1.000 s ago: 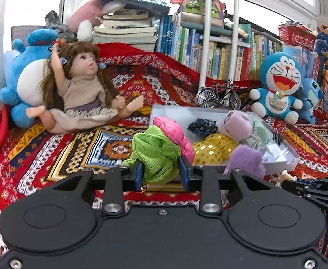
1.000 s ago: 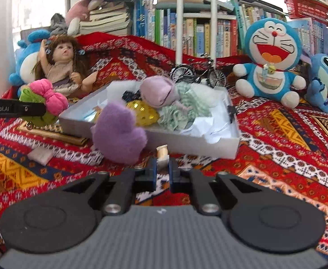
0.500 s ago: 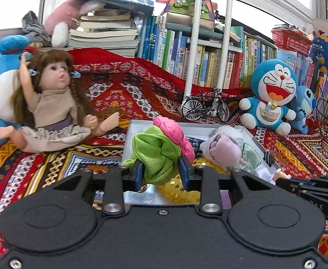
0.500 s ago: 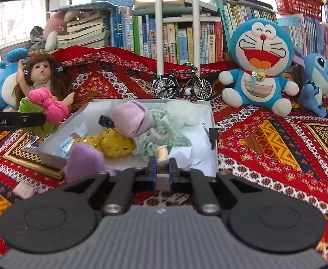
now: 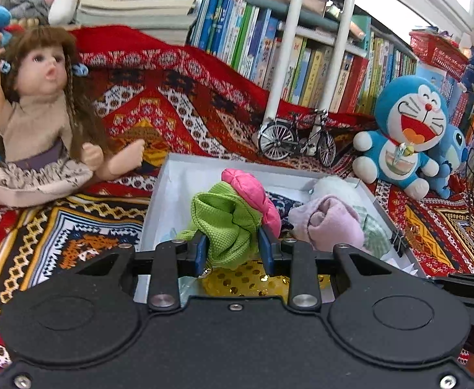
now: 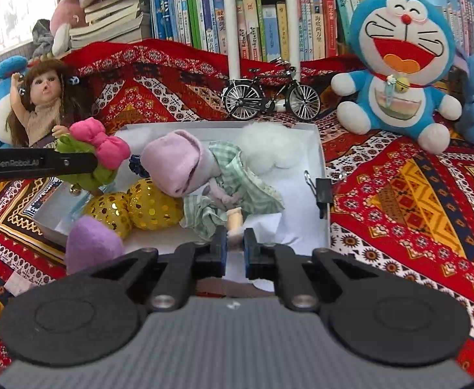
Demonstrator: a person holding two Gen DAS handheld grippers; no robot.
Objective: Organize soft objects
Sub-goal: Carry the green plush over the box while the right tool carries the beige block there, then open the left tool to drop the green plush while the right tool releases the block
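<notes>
My left gripper [image 5: 233, 248] is shut on a green cloth toy with a pink bow [image 5: 227, 220] and holds it above the near left part of the white box [image 5: 168, 201]. The same toy [image 6: 97, 149] shows in the right wrist view over the box's left side [image 6: 47, 209]. My right gripper [image 6: 235, 251] is shut on the leg of a small doll [image 6: 233, 223] in a green checked dress that lies in the box. The box also holds a pink plush [image 6: 178, 162], gold sequin balls [image 6: 149, 204] and a white fluffy toy [image 6: 266, 146].
A purple felt heart [image 6: 91, 246] leans at the box's near left corner. A long-haired doll [image 5: 39, 129] sits at the left, a model bicycle [image 5: 297, 142] behind the box, a Doraemon plush [image 5: 405, 133] at the right. Bookshelves line the back. A binder clip [image 6: 322, 191] grips the box's right rim.
Both grippers have moved forward towards the box. The left one now holds the green toy over the box. The right one carried the small doll's leg over the box's near edge.
</notes>
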